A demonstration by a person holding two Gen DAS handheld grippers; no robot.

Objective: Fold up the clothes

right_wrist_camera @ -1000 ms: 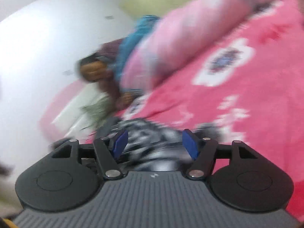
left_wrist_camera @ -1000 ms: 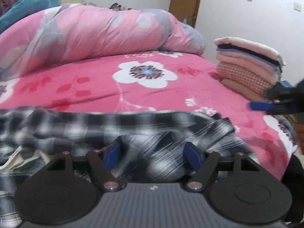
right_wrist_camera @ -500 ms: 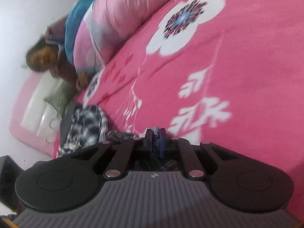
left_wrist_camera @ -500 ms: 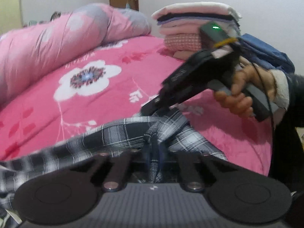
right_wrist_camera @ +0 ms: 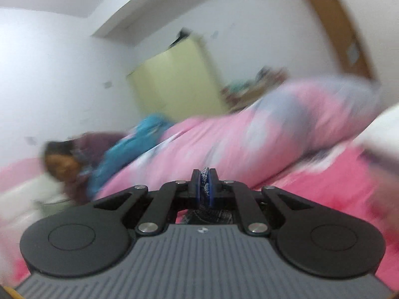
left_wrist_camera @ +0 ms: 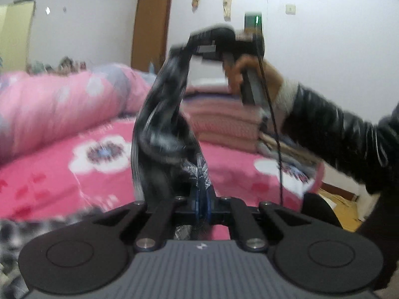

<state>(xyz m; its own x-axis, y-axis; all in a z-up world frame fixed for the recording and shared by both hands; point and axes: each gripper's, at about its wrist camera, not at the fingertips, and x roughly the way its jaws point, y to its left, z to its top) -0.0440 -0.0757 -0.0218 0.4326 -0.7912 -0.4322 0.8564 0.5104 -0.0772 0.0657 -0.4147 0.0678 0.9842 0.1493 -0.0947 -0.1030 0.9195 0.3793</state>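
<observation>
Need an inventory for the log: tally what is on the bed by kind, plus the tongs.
Plaid shirt, gripped by both tongs: 1
Stack of folded clothes: 1
Rolled pink quilt: 1
Tongs, left tongs and right tongs, both shut on the shirt: 2
Total: 5

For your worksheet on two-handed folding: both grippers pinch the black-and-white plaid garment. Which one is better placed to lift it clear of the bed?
Probably the right gripper. In the left wrist view it holds the black-and-white plaid garment high, cloth hanging down from it, while the left gripper pinches a fold low over the pink floral bedspread.
</observation>
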